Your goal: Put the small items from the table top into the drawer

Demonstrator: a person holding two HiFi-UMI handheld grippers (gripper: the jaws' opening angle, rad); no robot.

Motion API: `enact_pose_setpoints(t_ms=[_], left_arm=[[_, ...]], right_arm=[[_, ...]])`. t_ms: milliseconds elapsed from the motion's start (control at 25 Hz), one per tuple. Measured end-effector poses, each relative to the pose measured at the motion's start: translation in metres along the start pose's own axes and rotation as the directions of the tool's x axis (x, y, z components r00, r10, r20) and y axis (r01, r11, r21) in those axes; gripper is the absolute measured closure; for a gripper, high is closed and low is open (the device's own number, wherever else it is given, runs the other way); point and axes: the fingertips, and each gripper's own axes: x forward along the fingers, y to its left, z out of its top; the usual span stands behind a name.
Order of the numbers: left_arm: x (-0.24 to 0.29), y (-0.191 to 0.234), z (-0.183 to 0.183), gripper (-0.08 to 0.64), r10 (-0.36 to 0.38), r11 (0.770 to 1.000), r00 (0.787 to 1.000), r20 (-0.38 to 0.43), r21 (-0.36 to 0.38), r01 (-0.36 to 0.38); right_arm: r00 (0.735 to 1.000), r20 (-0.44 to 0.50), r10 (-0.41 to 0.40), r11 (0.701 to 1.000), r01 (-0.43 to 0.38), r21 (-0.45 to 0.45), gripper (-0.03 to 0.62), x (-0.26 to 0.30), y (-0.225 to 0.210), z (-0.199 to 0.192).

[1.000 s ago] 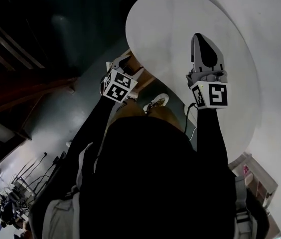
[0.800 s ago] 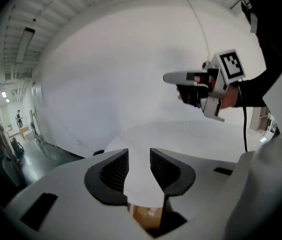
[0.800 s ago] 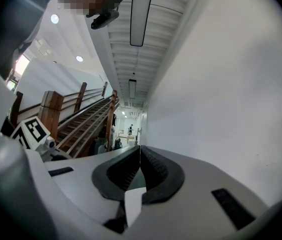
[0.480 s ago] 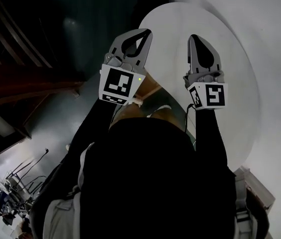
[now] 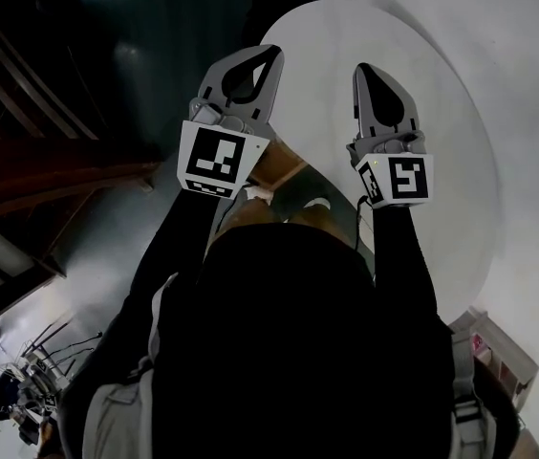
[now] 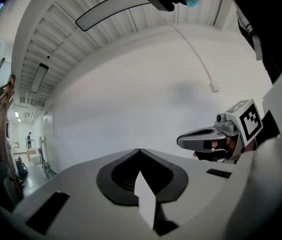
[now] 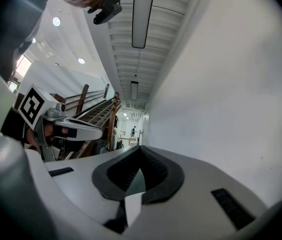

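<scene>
Left hand-held gripper (image 5: 271,55) has risen from the drawer (image 5: 284,172) to sit level beside the right hand-held gripper (image 5: 363,70); both shut and empty, the left's jaws just closed; no small items visible on the white surface (image 5: 441,113), so probably stowed

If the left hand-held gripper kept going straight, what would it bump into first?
Probably the white wall: nothing else shows ahead of the left hand-held gripper, though how far off it stands is unclear.

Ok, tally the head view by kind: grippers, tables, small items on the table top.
Grippers: 2, left gripper and right gripper, both shut and empty
Round white table: 1
Small items on the table top: 0 in view
Total: 3
</scene>
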Motion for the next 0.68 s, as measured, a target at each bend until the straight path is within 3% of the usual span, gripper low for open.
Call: enact_pose_setpoints(t_ms=[680], left_arm=[[0.018, -0.013, -0.002, 0.545, -0.085, 0.996, 0.996, 0.008, -0.003, 0.085]], right_arm=[[0.998, -0.018, -0.064, 0.998, 0.064, -0.009, 0.565, -0.008, -0.014, -0.004]])
